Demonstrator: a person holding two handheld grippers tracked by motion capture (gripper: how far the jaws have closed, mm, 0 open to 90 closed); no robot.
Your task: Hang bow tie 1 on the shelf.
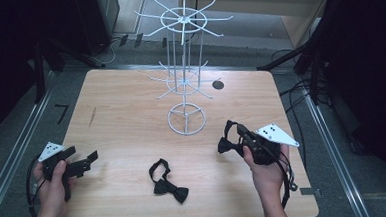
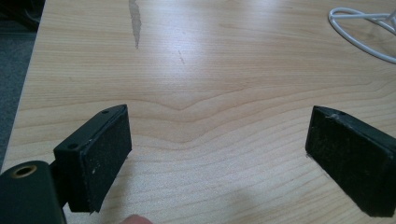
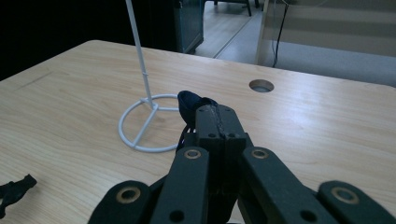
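A white wire display rack stands on the wooden table, its ring base ahead of my right gripper. My right gripper is shut on a black bow tie, lifted above the table's right side; dark cloth sticks out past the closed jaws. A second black bow tie lies flat near the front middle, with its tip low at the left in the right gripper view. My left gripper rests at the front left, open, its pads wide apart over bare wood.
A round cable hole sits in the table behind the rack. A dark scratch marks the left part of the tabletop. Cables and dark stands surround the table on the floor.
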